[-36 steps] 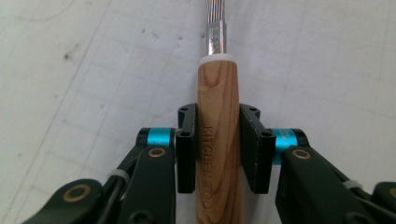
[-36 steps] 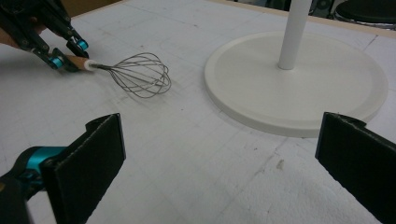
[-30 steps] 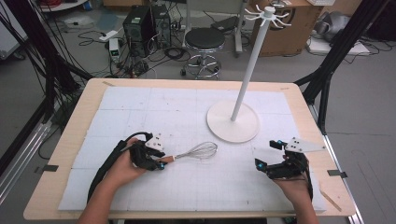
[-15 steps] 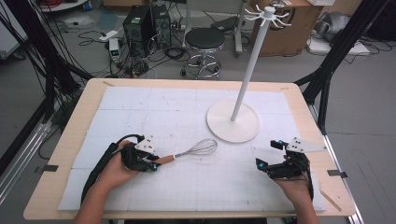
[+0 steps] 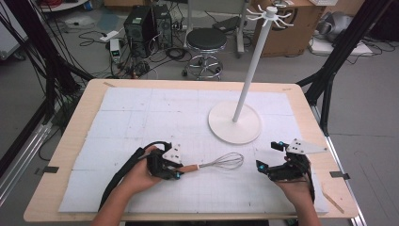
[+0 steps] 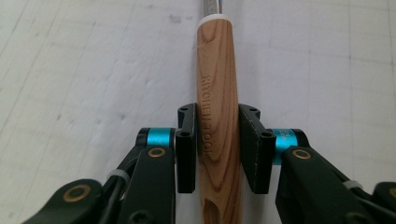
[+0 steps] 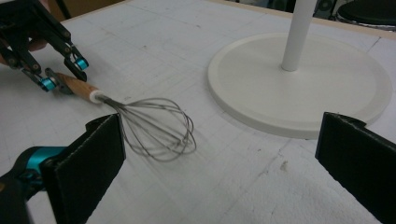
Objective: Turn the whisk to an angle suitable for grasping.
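The left gripper (image 6: 217, 149) has drawn back toward seven o'clock, its jaws now pinching the wooden-handled wire whisk (image 5: 221, 162) flat on the counter, ready for lifting, while the right gripper (image 5: 271, 157) waits with jaws spread.

the whisk (image 5: 217, 163) has a smooth, grained wooden handle (image 6: 217, 116) with thin shiny metal wires (image 7: 156, 128), the left gripper (image 6: 218, 144) shows matt black plastic jaws and glossy blue metal rollers, the stand (image 5: 235, 122) looks smooth matt white, and the table (image 5: 84, 113) is pale wood under a rough white mat (image 5: 141, 117).
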### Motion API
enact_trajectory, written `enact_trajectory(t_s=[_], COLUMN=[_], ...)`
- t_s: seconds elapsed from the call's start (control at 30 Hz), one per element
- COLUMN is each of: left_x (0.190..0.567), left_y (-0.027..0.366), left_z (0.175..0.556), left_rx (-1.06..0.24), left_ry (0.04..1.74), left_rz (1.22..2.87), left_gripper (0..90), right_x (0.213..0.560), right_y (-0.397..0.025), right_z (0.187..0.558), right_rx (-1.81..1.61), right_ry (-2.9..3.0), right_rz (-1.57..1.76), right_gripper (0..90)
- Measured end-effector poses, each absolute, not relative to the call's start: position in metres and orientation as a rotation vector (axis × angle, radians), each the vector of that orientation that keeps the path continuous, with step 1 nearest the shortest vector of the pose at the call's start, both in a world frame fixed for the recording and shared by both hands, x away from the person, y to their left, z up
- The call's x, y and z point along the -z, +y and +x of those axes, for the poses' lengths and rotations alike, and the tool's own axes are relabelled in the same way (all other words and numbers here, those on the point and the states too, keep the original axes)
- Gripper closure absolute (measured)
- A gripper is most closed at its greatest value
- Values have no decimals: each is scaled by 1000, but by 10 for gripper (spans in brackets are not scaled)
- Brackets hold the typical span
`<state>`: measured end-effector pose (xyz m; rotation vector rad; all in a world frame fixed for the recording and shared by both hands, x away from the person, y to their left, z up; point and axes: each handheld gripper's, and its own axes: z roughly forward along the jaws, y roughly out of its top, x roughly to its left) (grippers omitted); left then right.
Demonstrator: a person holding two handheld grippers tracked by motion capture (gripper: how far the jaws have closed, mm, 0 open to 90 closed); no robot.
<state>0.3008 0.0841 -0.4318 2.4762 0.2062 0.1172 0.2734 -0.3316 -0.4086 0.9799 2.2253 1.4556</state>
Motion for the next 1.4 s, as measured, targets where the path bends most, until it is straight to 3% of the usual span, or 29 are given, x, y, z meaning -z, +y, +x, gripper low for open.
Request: enact_trajectory(t_s=[0.8, 0.9, 1.03, 1.4], left_x=[432, 428, 428, 435], left_y=[54, 60, 73, 95], left_z=[290, 289, 289, 296], left_rx=[-132, -161, -154, -172], left_ry=[105, 130, 171, 268], left_rz=[2457, 2442, 2436, 2448], left_gripper=[680, 568, 521, 474], right_x=[406, 406, 406, 405], right_y=[-336, -337, -337, -339], right_z=[273, 273, 272, 272], right_rx=[-1479, -1478, -1482, -1485], right_ry=[2203, 2199, 2201, 2190], right_rz=[994, 993, 996, 995], right_gripper=[3, 3, 3, 3])
